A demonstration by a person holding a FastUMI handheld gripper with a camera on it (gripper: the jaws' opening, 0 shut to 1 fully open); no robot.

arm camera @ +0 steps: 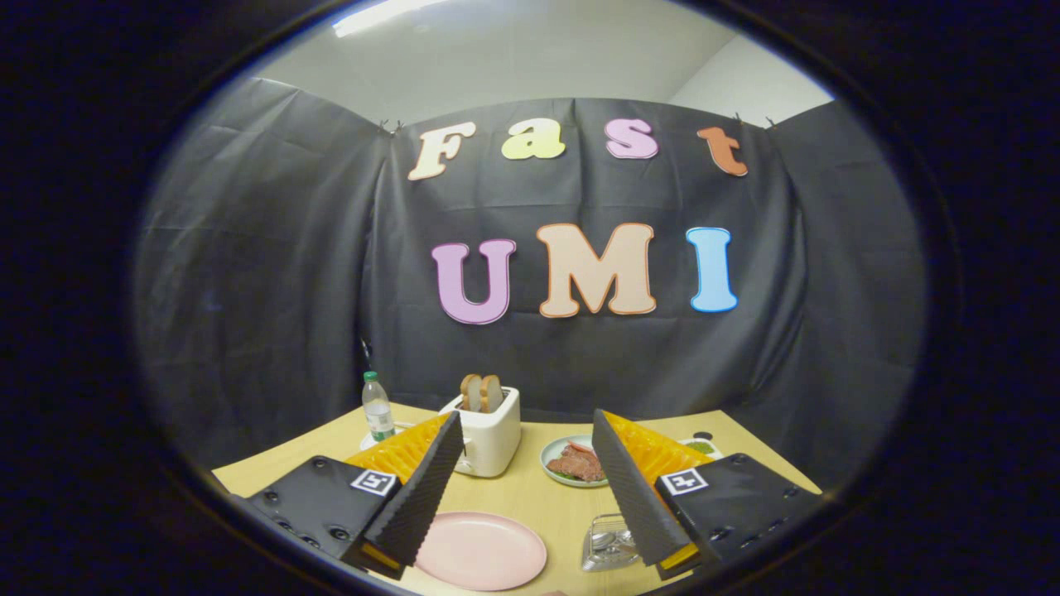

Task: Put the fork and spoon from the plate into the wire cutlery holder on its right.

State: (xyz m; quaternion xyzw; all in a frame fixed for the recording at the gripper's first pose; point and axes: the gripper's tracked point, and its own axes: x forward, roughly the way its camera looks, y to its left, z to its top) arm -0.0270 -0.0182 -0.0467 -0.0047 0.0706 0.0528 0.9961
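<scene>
The pink plate lies flat on the worktop, its face bare; just right of it stands the wire cutlery holder, partly behind one finger

- Fingers spread apart, gripping nothing, above desk.
- Pink plate between them, bare.
- Wire cutlery holder just beside plate, against right finger.

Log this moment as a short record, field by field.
tool: open, holding nothing, above the table
pink plate: between the fingers, looks bare
wire holder: right of the plate, by the right finger, something shiny inside
toaster: beyond the fingers, bread in its slots
bottle: left of the toaster
dish of food: right of the toaster
</scene>
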